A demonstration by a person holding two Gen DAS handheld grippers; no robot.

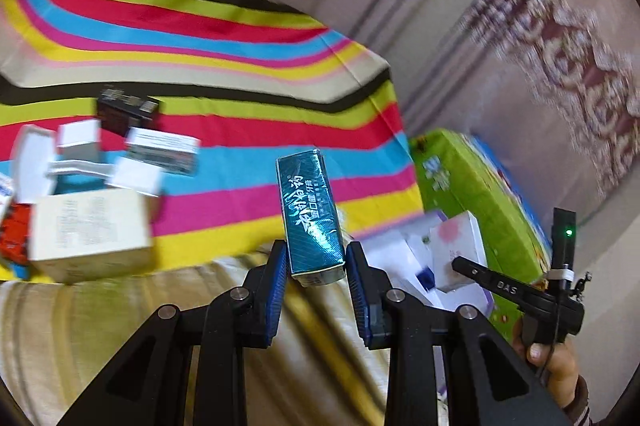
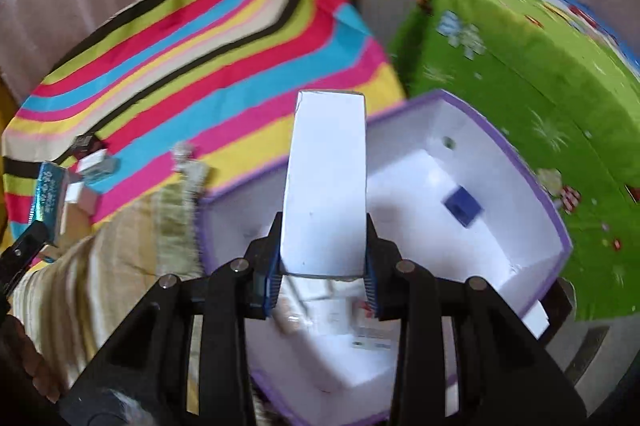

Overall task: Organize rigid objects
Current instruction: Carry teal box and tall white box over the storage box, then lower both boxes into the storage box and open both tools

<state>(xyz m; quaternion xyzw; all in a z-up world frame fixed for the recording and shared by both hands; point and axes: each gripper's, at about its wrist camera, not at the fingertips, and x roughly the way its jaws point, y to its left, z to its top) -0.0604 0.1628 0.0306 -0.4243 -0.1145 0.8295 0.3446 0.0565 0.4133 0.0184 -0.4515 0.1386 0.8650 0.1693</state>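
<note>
The right gripper (image 2: 323,276) squeezes a tall white box (image 2: 325,181), right over the open purple-edged box (image 2: 548,201). The left gripper (image 1: 317,266) squeezes a teal box (image 1: 310,218), and the purple-edged box sits to its right.

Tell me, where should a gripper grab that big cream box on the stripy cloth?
Probably across its two short ends, coming down from above. The cream box lies flat with its broad top face showing, and that face looks too wide for the jaws. White boxes crowd its far side and a red box touches its left end, so nudge it clear first. Both grippers are full now.
</note>
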